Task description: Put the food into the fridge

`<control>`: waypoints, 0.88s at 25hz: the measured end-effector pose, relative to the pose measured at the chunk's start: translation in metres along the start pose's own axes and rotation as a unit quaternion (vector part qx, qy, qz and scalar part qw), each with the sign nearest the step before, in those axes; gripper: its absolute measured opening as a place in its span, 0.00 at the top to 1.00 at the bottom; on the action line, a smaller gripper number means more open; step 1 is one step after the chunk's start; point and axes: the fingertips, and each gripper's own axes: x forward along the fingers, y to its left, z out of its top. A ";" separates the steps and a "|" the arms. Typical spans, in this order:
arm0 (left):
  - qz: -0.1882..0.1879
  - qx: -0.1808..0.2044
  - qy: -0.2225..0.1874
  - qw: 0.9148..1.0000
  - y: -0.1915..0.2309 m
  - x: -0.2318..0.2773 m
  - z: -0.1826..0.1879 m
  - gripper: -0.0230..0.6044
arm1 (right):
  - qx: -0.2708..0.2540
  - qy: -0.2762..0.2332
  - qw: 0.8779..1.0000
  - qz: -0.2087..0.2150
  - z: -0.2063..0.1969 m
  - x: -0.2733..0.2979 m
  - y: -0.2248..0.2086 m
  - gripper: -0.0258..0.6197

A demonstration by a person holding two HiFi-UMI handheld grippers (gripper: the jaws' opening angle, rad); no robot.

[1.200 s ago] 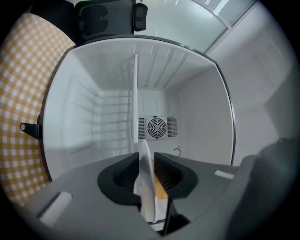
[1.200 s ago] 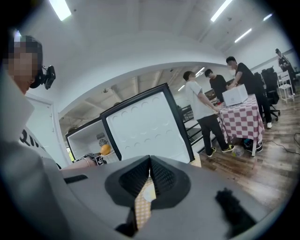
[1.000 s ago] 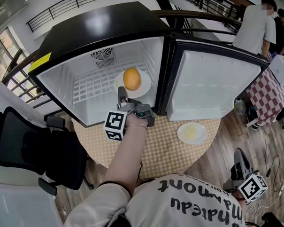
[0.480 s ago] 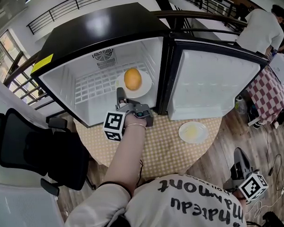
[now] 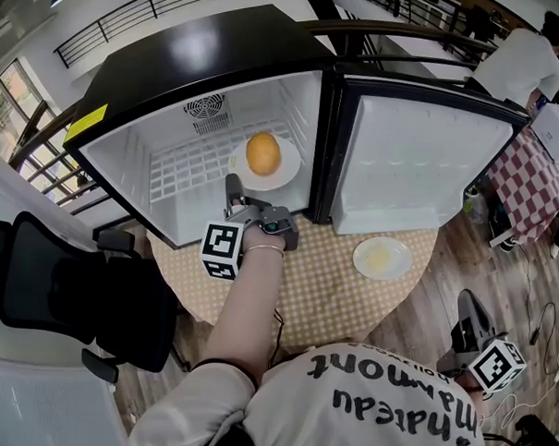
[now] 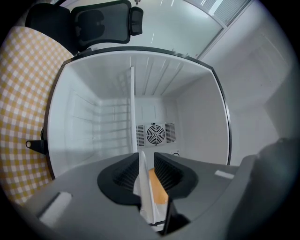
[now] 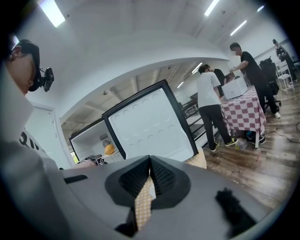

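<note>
In black fridge with white lining [image 5: 198,55]: round white plate [image 5: 292,167] w/ orange fruit [image 5: 263,153] sat on white wire shelf [image 5: 185,171]
L gripper [image 6: 147,161]: pinched plate rim
R gripper [image 7: 150,160]: jaws pressed together, nothing held

Left arm [image 5: 246,307] outstretched, left claw [image 5: 232,185] clamped on plate [image 5: 289,158] rim, right claw [image 5: 469,307] low, jaws together

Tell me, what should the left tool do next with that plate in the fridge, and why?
Probably open and let go. The left tool is shut on the rim of the plate, which with its orange seems to rest on the wire shelf, so it only needs releasing.
</note>
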 end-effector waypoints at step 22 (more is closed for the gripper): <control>-0.198 0.210 -0.028 0.957 -0.112 -0.102 0.135 0.99 | -0.024 0.018 0.991 0.128 0.004 0.067 0.058 0.94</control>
